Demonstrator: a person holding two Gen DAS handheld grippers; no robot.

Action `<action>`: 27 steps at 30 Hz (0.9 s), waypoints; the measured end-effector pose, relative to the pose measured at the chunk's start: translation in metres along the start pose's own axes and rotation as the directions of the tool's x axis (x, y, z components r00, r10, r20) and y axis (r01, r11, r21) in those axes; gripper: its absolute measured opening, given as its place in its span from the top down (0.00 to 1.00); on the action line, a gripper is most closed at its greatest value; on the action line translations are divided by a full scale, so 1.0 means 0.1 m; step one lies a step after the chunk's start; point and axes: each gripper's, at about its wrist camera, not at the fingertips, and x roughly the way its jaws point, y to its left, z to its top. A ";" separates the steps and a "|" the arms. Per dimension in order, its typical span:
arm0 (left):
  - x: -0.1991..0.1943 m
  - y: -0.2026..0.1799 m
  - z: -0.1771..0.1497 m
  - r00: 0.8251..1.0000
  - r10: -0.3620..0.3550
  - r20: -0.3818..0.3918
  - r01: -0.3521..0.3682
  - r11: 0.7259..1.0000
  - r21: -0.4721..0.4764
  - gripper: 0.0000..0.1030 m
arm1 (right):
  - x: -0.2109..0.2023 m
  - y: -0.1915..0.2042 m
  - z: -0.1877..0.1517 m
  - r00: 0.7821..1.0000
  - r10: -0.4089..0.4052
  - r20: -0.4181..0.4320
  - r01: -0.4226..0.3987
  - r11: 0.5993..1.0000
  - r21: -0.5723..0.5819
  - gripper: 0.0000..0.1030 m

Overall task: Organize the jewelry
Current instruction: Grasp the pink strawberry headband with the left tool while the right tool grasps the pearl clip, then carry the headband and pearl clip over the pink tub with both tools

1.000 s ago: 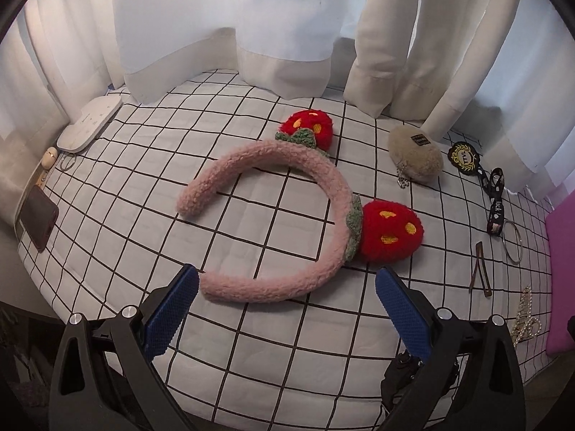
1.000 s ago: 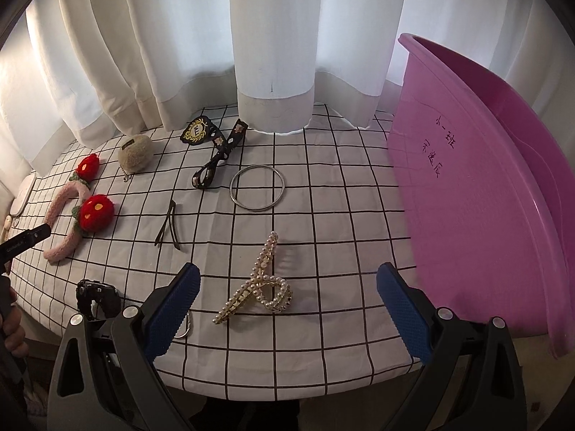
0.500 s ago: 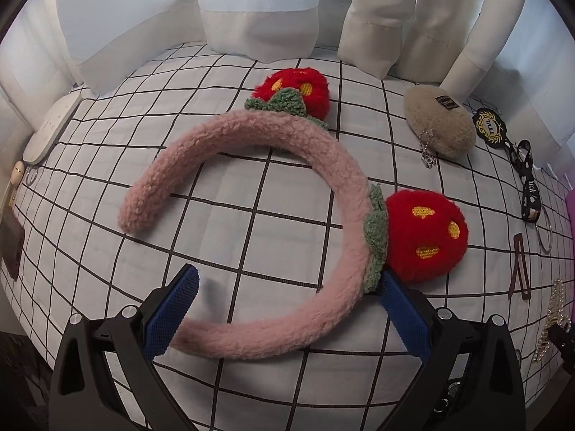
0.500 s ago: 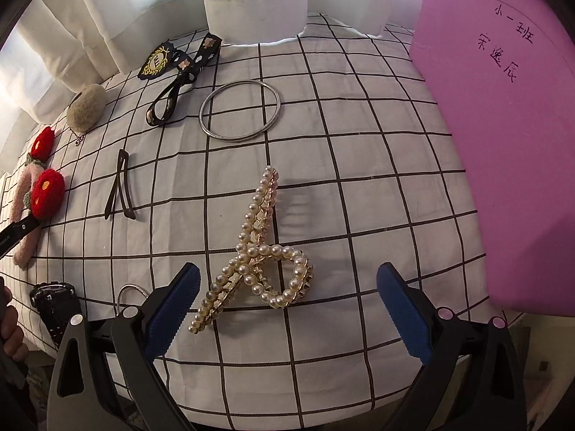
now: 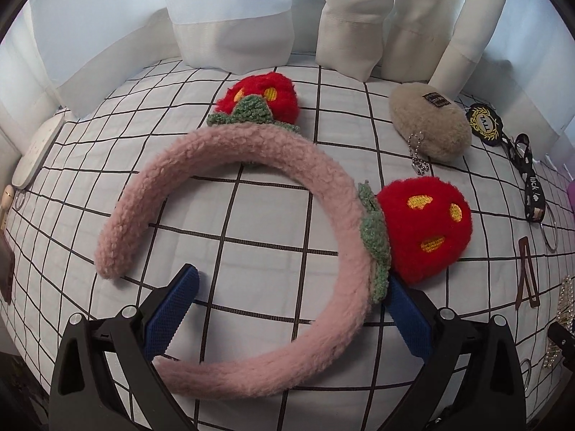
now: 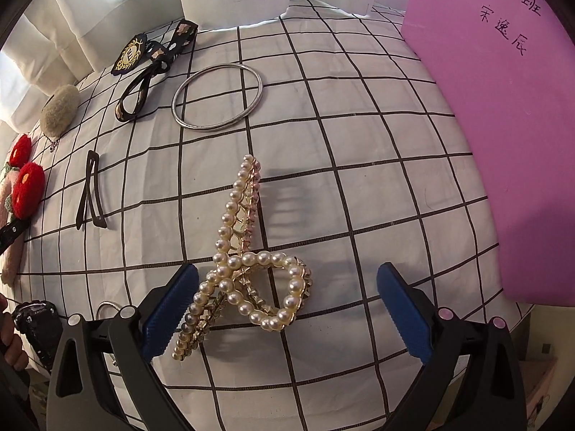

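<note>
Both claws have closed in on their targets since the earlier frames. Left claw (image 5: 287,309): spread wide, straddling the fuzzy pink headband with red strawberry pom-poms (image 5: 323,194) lying flat on the checked desk cloth (image 5: 251,215). Right claw (image 6: 287,305): likewise released, bracketing the pearl-studded gold hair clip (image 6: 244,258) beside the pink plastic bin (image 6: 503,143). Advice: centre each band between pads before clenching, pinching the thin section.

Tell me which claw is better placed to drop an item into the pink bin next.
Right. The right claw is open around the pearl hair clip, with the pink bin just beside it. The left claw straddles the pink headband, farther from the bin.
</note>
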 end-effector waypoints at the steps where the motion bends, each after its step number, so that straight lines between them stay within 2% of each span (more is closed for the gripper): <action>1: 0.00 0.00 0.00 1.000 -0.002 0.007 0.002 1.000 0.004 0.05 | 0.01 0.00 0.00 1.000 0.000 0.006 0.000 1.000 0.001 0.08; 5: -0.01 -0.01 -0.02 1.000 -0.011 0.021 0.011 1.000 0.011 0.06 | 0.03 0.01 -0.05 1.000 -0.001 0.016 0.002 1.000 -0.004 0.08; 6: -0.01 0.00 -0.01 1.000 -0.017 0.023 0.017 1.000 0.017 0.10 | 0.03 0.00 -0.05 1.000 -0.001 0.016 0.001 1.000 -0.005 0.08; 8: -0.07 -0.06 -0.02 0.998 -0.044 0.039 0.042 0.997 0.058 0.28 | 0.02 0.00 -0.07 1.000 0.006 0.016 -0.006 1.000 -0.011 0.09; 10: -0.14 -0.16 -0.05 0.996 -0.083 0.043 0.078 0.990 0.116 0.66 | -0.01 0.01 -0.07 1.000 0.011 0.016 -0.011 1.000 -0.021 0.09; 12: -0.16 -0.24 -0.08 0.994 -0.105 0.036 0.099 0.985 0.144 0.85 | -0.02 0.03 -0.08 1.000 0.014 0.017 -0.013 1.000 -0.023 0.10; 14: -0.18 -0.29 -0.10 0.993 -0.113 0.034 0.106 0.983 0.152 0.88 | -0.06 0.05 -0.09 1.000 0.020 0.024 -0.019 0.999 -0.034 0.13; 15: -0.19 -0.29 -0.11 0.992 -0.124 0.031 0.118 0.982 0.145 0.89 | -0.09 0.07 -0.09 0.999 0.025 0.033 -0.023 0.999 -0.047 0.21; 16: -0.20 -0.27 -0.11 0.990 -0.135 0.031 0.129 0.982 0.136 0.90 | -0.13 0.10 -0.10 0.999 0.030 0.045 -0.027 0.998 -0.061 0.36; 17: -0.23 -0.26 -0.11 0.989 -0.140 0.040 0.133 0.982 0.135 0.90 | -0.17 0.13 -0.10 0.998 0.030 0.054 -0.026 0.997 -0.077 0.45; 24: -0.51 -0.22 -0.08 0.981 -0.164 0.102 0.149 0.979 0.142 0.91 | -0.26 0.05 -0.07 0.994 0.081 0.069 -0.077 0.995 -0.059 0.59; 27: -0.63 -0.23 -0.07 0.978 -0.166 0.124 0.148 0.979 0.138 0.91 | -0.31 0.05 -0.10 0.991 0.109 0.083 -0.105 0.993 -0.051 0.60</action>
